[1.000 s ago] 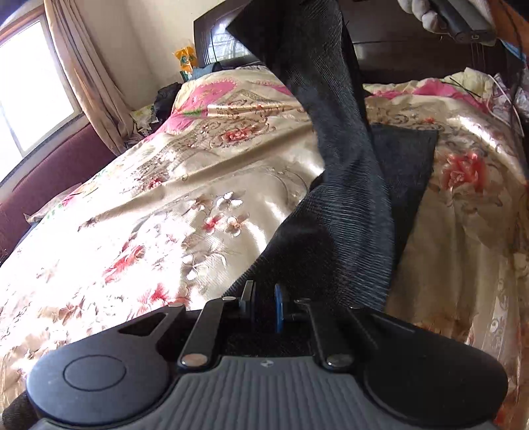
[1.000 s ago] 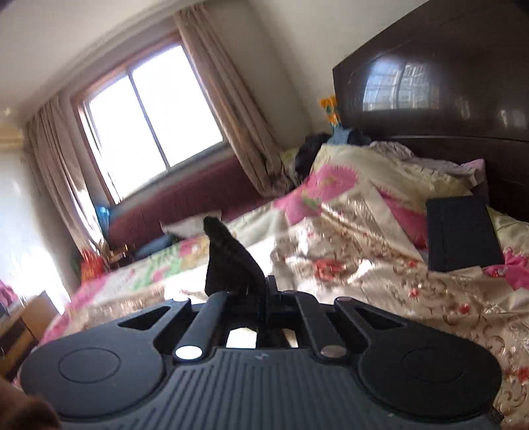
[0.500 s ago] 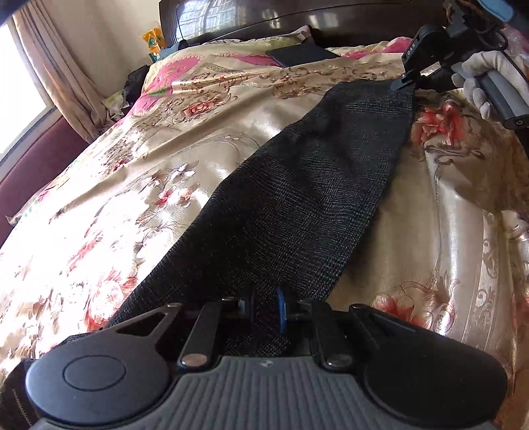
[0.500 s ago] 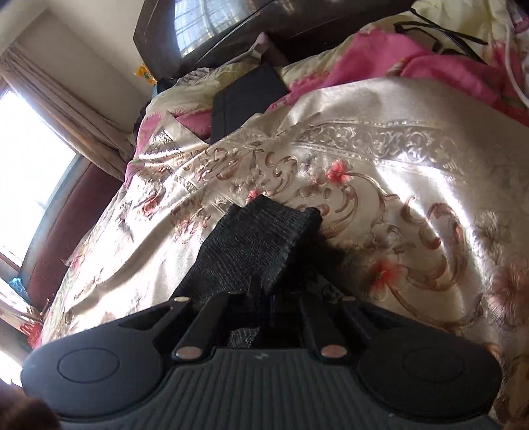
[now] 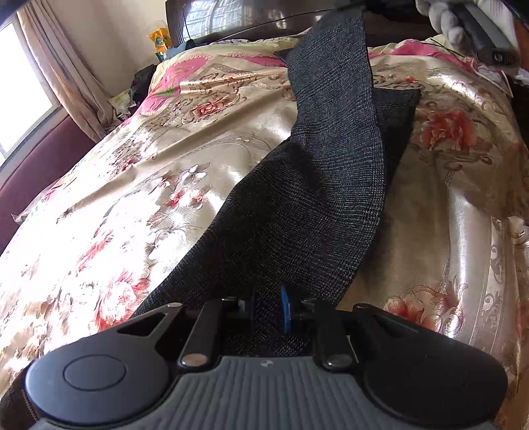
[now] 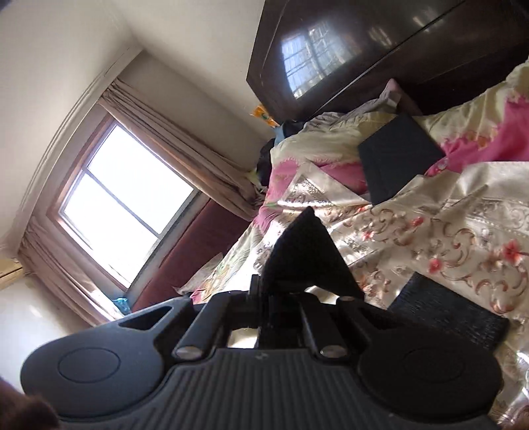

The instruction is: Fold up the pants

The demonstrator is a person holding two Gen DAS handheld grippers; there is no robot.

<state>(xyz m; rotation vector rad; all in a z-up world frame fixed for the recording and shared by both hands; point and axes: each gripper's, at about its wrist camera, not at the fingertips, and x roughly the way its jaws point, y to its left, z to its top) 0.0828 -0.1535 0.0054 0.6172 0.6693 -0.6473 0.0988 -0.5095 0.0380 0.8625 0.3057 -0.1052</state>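
Curtains [image 5: 62, 76] hang beside the bright window [image 5: 20, 89] off the bed's left edge, above a maroon padded ledge [image 5: 43, 165]. Next comes the bedspread [image 5: 139, 185], shiny cream satin with pink and red flowers, covering the bed up to the dark wooden headboard [image 6: 363, 43]. Near the head end a flat dark rectangular thing [image 6: 393, 158] lies on the pink part of the cover; what it is cannot be told.

Dark checked pants [image 5: 314, 198] run as a long band from the near edge of the bed toward the headboard. Their near part lies flat on the bedspread; further along the cloth rises off the cover and climbs, arching, to the upper right, with another layer of the same cloth lying flat beneath it near the bed's right side.

At the near end the left gripper [image 5: 269, 312] has the cloth between its fingers; the jaws have just been easing apart a little, yet the fabric still sits pinched between the pads, one of them blue.

Further right, a white-gloved hand [image 5: 453, 20] carries the right gripper [image 6: 264, 294] above the head end. Its jaws are clamped on a corner of the pants, and a dark triangle of cloth stands up just past the fingertips.
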